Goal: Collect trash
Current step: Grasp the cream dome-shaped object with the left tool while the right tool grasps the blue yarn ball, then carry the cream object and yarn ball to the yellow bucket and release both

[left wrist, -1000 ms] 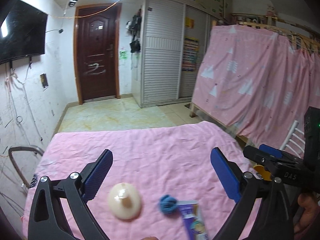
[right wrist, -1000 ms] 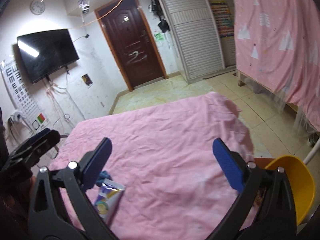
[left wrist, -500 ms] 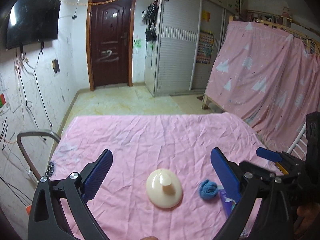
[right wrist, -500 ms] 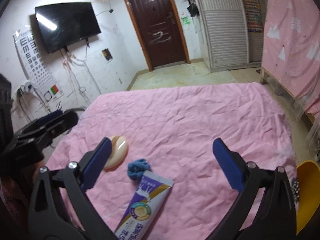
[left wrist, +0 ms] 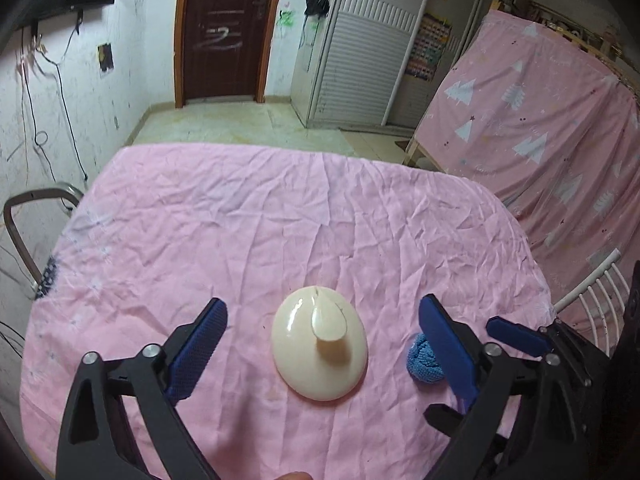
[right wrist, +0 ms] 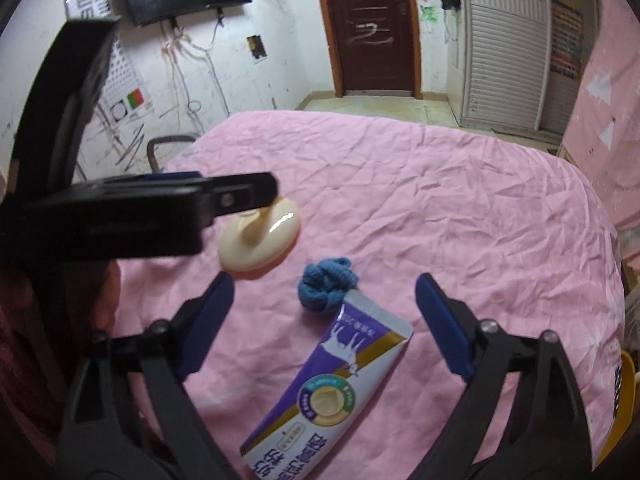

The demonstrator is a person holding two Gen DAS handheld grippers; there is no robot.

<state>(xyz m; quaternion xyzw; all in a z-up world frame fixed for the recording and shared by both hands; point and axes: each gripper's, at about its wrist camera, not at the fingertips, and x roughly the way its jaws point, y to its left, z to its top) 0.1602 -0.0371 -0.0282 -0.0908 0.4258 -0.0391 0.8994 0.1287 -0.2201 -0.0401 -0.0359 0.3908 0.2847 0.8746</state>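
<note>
A cream dome-shaped lid with a stub handle [left wrist: 320, 354] [right wrist: 260, 242] lies on the pink tablecloth [left wrist: 256, 216]. My left gripper [left wrist: 322, 334] straddles it; its jaws are closing, the pads clear of the lid on both sides. To its right lie a blue yarn ball [left wrist: 422, 362] [right wrist: 326, 284] and a purple and white pouch [right wrist: 332, 388]. My right gripper [right wrist: 324, 316] hovers over the pouch's top end and the yarn ball, jaws closing, pads not touching either. The left gripper's body crosses the left of the right wrist view.
A metal chair frame [left wrist: 28, 216] stands off the table's left edge. A white rack [left wrist: 592, 292] and a yellow bowl-like rim [right wrist: 624, 400] sit at the right. A pink curtain [left wrist: 540, 128] hangs right; door and cupboards stand behind.
Both grippers have dropped lower and tipped down toward the table, and both have narrowed a little. The lid now sits between the left jaws; the pouch and yarn ball sit between the right jaws.
</note>
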